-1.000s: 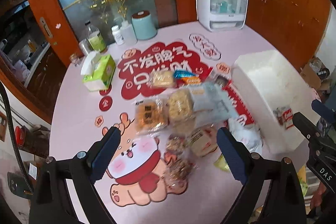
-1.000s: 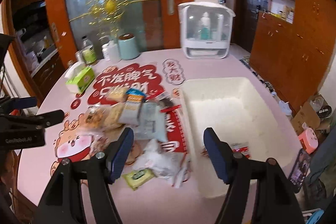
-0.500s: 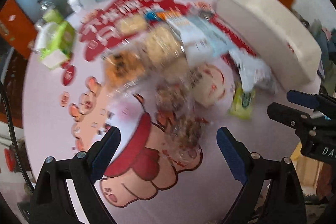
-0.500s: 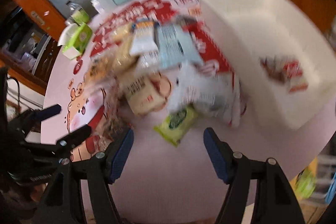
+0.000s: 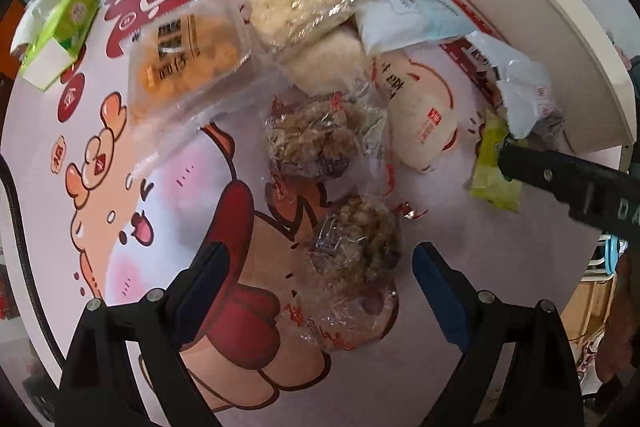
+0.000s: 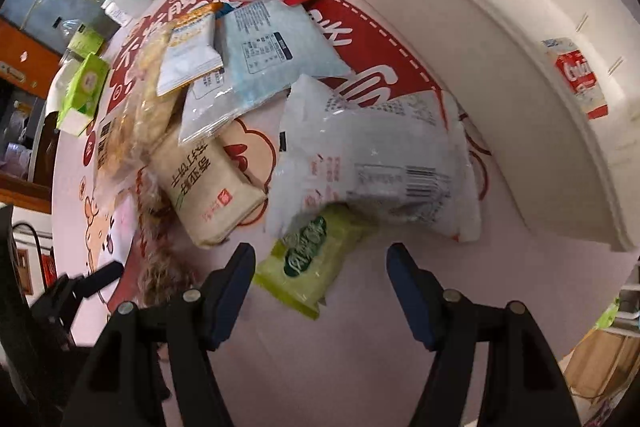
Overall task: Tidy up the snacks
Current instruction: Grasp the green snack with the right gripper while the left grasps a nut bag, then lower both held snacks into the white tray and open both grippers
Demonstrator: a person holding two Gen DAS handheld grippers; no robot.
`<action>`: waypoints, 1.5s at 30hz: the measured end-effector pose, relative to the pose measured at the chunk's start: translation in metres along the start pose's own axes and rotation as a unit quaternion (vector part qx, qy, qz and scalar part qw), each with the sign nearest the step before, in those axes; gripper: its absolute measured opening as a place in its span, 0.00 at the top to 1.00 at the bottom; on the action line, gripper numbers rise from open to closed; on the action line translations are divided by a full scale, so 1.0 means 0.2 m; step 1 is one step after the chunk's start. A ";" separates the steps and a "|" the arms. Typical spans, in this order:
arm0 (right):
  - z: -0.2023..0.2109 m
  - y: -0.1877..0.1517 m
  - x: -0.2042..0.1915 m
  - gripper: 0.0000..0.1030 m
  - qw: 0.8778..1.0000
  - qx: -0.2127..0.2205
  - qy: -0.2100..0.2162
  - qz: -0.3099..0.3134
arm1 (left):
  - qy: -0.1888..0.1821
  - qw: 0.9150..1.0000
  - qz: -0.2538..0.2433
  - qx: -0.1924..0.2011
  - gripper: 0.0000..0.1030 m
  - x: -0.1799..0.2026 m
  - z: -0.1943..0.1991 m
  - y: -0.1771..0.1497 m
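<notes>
Your right gripper is spread wide, holding nothing, with the green packet lying flat between its fingers. The packet's long axis runs diagonally, its far end tucked under the white bag beside the bin. Your left gripper is also wide, around a nut bag.

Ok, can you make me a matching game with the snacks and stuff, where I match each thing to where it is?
Things:
1. green packet
2. red-and-white packet
3. nut cluster bag
4. tissue box

Places:
a. inside the white bin
b. between the left gripper's fingers
c. far left of the table, apart from the pile
d. just ahead of the right gripper

Pairs: 1-d, 2-a, 3-b, 4-c
</notes>
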State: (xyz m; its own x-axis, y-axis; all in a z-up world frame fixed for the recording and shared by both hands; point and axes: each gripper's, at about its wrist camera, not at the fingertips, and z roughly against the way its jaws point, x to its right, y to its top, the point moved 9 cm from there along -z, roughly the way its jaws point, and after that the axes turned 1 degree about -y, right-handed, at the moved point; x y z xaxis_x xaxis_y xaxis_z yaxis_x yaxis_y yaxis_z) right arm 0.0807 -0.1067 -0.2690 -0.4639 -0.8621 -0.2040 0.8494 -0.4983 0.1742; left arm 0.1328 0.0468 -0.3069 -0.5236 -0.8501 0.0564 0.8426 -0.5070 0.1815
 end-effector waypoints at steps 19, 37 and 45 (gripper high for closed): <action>-0.06 -0.13 -0.09 0.57 0.995 -0.023 -0.053 0.077 | 0.015 1.000 -0.016 0.000 0.58 0.12 -0.04 0.00; 0.45 -0.29 -0.19 0.59 0.982 0.037 0.027 0.185 | -0.001 0.995 -0.030 0.096 0.59 0.19 0.61 -0.01; 0.78 -0.08 -0.11 0.58 0.975 0.125 0.017 0.183 | -0.028 0.984 -0.041 0.169 0.58 0.40 0.94 0.26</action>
State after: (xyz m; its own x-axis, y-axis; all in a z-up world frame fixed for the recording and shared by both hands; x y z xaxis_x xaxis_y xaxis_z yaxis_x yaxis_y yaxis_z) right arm 0.0379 -0.0935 -0.1172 -0.1282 -0.9850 -0.1153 0.8663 -0.1678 0.4704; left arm 0.1116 -0.0211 -0.1091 -0.6021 -0.7944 0.0801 0.7123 -0.4891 0.5034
